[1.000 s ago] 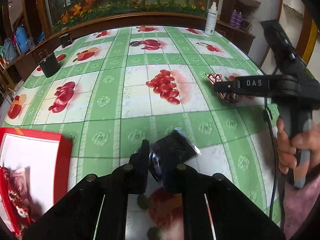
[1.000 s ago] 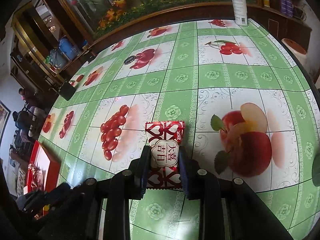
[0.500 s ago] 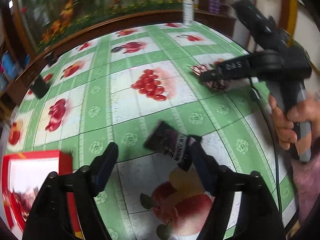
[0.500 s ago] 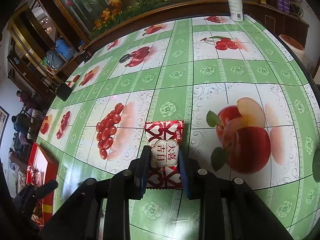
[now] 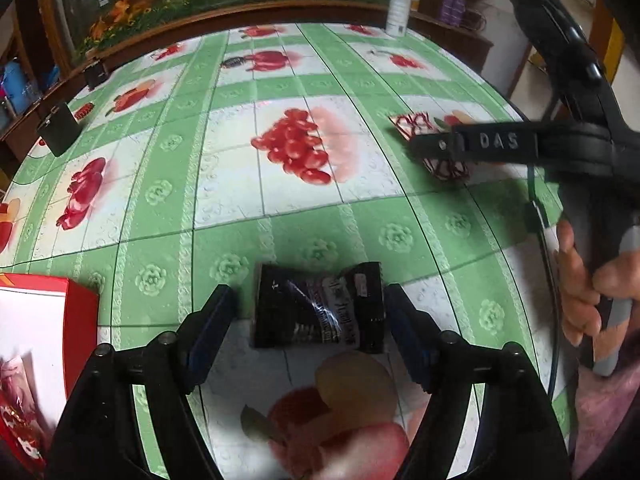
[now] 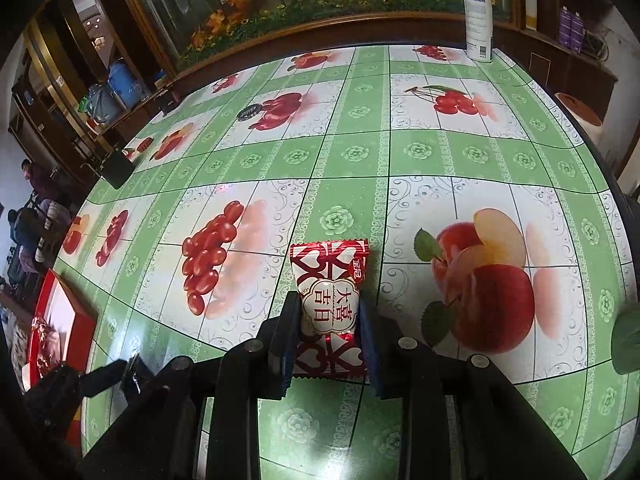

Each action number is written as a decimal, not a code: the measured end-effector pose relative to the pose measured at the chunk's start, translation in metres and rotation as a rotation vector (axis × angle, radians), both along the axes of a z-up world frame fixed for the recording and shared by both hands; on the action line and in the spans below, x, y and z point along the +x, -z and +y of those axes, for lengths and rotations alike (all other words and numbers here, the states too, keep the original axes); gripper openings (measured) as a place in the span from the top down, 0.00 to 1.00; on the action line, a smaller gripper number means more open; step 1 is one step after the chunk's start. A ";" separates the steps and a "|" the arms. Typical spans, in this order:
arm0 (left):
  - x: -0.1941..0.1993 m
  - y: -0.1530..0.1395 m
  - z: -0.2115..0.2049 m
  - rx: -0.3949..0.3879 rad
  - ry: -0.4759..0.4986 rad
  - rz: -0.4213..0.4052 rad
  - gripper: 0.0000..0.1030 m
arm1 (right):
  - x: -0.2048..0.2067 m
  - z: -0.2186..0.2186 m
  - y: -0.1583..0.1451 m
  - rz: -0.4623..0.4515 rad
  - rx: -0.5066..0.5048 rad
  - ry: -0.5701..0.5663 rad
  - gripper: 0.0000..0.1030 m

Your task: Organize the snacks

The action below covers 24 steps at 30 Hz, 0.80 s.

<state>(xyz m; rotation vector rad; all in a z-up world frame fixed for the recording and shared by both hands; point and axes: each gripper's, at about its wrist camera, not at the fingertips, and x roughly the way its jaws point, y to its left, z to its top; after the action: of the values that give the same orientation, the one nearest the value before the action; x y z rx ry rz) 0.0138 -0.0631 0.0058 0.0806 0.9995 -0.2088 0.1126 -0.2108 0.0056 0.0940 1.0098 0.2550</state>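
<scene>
A black snack packet [image 5: 318,308] lies flat on the green fruit-print tablecloth [image 5: 168,208]. My left gripper [image 5: 309,300] stands open around it, with a gap at the left finger. A red-and-white snack packet [image 6: 328,264] rests on the cloth with my right gripper [image 6: 328,316] shut on its lower half; its jaws are starting to open with the packet still between them. The left wrist view shows that gripper [image 5: 416,146] from the side, over the same packet [image 5: 416,124]. A red box [image 5: 82,320] with a white inside sits at the near left and holds red wrapped snacks.
A white spray bottle [image 6: 478,16] stands at the table's far edge. A small black box [image 5: 60,132] sits at the far left edge. A hand [image 5: 580,280] holds the right gripper's handle. The red box [image 6: 80,324] shows at the lower left.
My left gripper has opened and let the black packet down; it now lies flat on the cloth between the fingers. The right gripper and its packet have not moved.
</scene>
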 end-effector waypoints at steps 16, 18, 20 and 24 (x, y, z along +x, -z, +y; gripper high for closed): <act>-0.020 -0.005 0.011 -0.017 -0.004 -0.091 0.64 | -0.003 0.005 0.000 -0.020 -0.039 -0.011 0.71; -0.022 -0.005 0.015 -0.020 -0.015 -0.094 0.67 | -0.004 0.008 0.000 -0.028 -0.059 -0.021 0.72; -0.027 -0.009 0.019 -0.033 -0.017 -0.104 0.77 | -0.005 0.009 0.000 -0.026 -0.056 -0.031 0.72; -0.040 -0.018 0.028 -0.055 -0.018 -0.117 0.78 | -0.002 0.003 0.000 0.003 0.016 -0.040 0.73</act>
<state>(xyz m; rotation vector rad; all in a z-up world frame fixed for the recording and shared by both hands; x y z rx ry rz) -0.0259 -0.0356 0.0236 0.0335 0.8768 -0.2123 0.1102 -0.2081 0.0058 0.0893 1.0132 0.2996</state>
